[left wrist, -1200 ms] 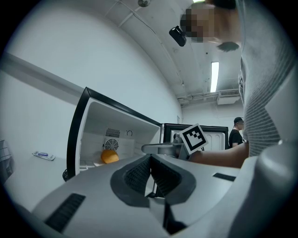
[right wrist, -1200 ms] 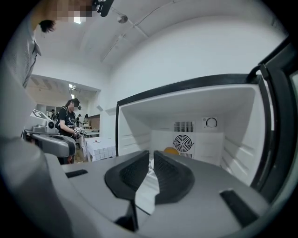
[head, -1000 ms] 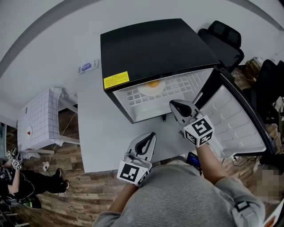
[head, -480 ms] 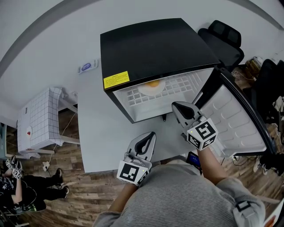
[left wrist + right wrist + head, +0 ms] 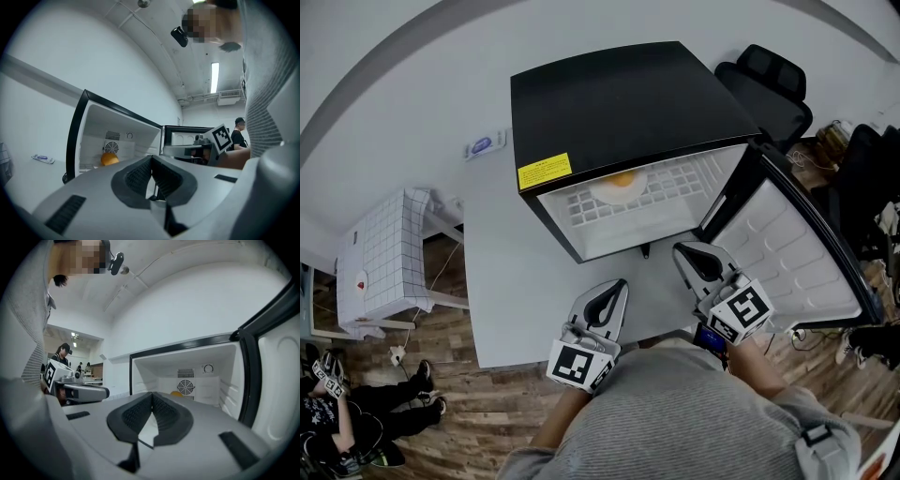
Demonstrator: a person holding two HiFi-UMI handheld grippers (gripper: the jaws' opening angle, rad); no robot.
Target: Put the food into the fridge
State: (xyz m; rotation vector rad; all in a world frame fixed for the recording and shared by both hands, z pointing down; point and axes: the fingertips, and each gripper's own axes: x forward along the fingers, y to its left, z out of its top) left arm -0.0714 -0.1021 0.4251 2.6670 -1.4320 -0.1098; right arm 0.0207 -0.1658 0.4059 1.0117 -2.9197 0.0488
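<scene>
A black mini fridge (image 5: 628, 103) stands on the white table (image 5: 516, 281) with its door (image 5: 787, 248) swung open to the right. An orange food item (image 5: 623, 180) lies on a white plate on the fridge's wire shelf; it also shows as the orange (image 5: 109, 159) in the left gripper view and just peeks over the jaws as the orange (image 5: 176, 393) in the right gripper view. My left gripper (image 5: 614, 291) is shut and empty in front of the fridge. My right gripper (image 5: 689, 255) is shut and empty, near the open door.
A black office chair (image 5: 773, 80) stands behind the fridge at the right. A small white object (image 5: 483, 143) lies on the table left of the fridge. A low white gridded stand (image 5: 384, 248) sits on the wooden floor at the left, with a person's legs nearby.
My right gripper has drawn back from the fridge opening, toward me and to the right. The left gripper has stayed put.
</scene>
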